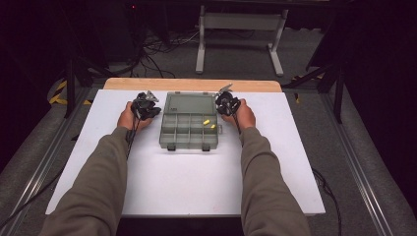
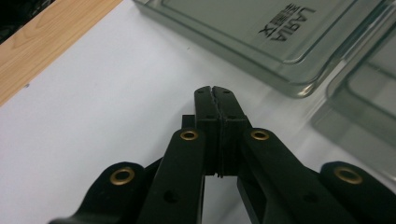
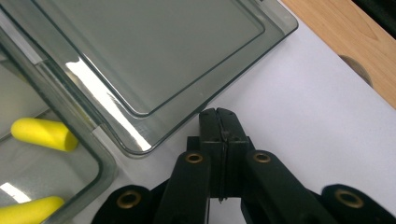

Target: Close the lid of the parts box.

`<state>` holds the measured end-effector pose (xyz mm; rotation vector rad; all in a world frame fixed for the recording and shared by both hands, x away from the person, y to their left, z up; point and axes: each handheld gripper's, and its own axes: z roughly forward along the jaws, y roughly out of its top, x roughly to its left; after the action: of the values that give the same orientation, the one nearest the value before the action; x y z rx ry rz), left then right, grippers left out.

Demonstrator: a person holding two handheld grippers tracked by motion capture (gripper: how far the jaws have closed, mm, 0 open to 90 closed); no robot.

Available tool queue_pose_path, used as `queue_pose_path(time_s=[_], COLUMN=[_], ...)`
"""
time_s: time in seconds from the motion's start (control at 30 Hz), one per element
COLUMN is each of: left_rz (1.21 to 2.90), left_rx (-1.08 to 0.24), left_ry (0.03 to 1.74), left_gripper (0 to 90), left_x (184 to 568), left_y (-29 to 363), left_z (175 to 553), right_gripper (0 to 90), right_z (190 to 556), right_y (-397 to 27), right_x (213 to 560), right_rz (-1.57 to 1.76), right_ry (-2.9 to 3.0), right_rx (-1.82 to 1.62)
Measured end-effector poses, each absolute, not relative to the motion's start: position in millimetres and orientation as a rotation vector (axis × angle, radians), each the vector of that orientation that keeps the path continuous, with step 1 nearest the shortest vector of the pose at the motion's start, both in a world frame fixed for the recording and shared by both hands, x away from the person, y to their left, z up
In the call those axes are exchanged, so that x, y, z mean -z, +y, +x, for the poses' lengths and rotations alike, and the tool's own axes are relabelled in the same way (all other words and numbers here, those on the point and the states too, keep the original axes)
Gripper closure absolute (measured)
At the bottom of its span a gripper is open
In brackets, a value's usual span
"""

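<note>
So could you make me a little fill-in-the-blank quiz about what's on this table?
1. The grey organizer box lies with its lid ____.
2. The earplugs in its compartments are ____ in colour.
3. The left gripper and the right gripper each have jaws that are ____.

Missing words: open; yellow; shut

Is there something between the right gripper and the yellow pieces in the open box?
Yes. The box's own right wall lies between the right gripper and the yellow pieces. Nothing covers them from above: the lid lies open.
</note>
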<state>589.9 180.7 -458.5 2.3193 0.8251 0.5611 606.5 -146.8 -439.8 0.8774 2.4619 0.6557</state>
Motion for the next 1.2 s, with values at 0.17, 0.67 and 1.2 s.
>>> queue_pose_path(time_s=[0.17, 0.67, 1.2], left_rz=[2.327, 2.315, 2.248], left_rx=[-0.556, -0.568, -0.631], left_ry=[0.811, 0.834, 0.871], left_gripper=[89.6, 89.6, 88.8], left_x=[458.2, 458.3, 460.4], left_y=[175.8, 167.3, 161.2], left_z=[590.3, 596.7, 603.5], right_gripper=[90.0, 90.0, 90.0], right_z=[607.0, 611.3, 610.3], right_y=[-146.0, -145.6, -147.5], right_x=[439.2, 443.4, 448.7], right_rz=[0.827, 0.805, 0.818], right_ry=[2.482, 2.455, 2.306], right_rx=[-0.635, -0.702, -0.827])
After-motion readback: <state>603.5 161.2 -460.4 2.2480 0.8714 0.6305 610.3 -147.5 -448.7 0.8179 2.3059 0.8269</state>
